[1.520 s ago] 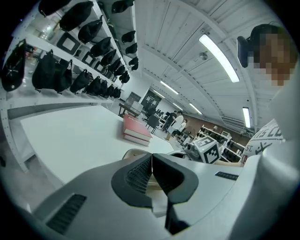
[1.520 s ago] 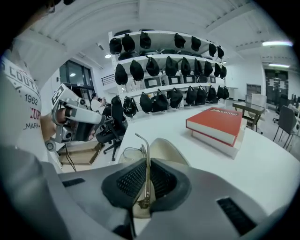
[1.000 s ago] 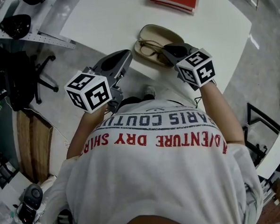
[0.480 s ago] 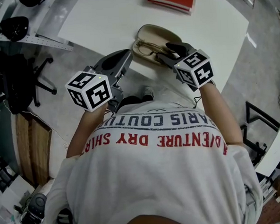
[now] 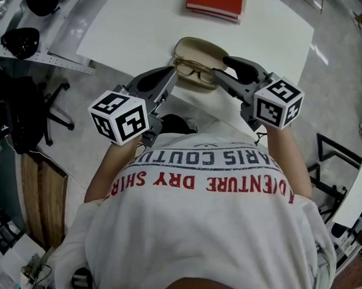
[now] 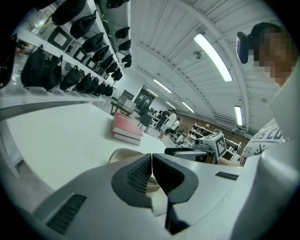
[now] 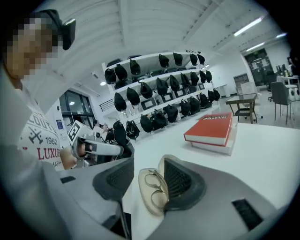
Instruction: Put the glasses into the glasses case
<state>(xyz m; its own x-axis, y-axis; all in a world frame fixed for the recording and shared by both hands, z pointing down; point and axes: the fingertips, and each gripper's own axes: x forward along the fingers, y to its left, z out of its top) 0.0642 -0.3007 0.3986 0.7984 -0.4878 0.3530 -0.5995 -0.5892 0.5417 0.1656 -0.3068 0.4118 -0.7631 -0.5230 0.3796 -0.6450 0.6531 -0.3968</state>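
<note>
Glasses: lay (image 5: 196, 71) inside the open glasses case (image 5: 201, 50) at the near edge of the bench (image 5: 131, 28).
Right gripper (image 5: 221, 68): jaws spread wide, having just been opening; the glasses showed in the gap between them, pinched by neither.
Left gripper (image 5: 170, 74): jaws pressed together on nothing, just beside the case.
Hidden: in the right gripper view one jaw covered part of the case; the left jaws blocked most of it.

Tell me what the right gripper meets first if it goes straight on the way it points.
Probably the open beige glasses case with thin-framed glasses inside, framed between the right gripper's jaws, which have just been opening; depth is unclear.
</note>
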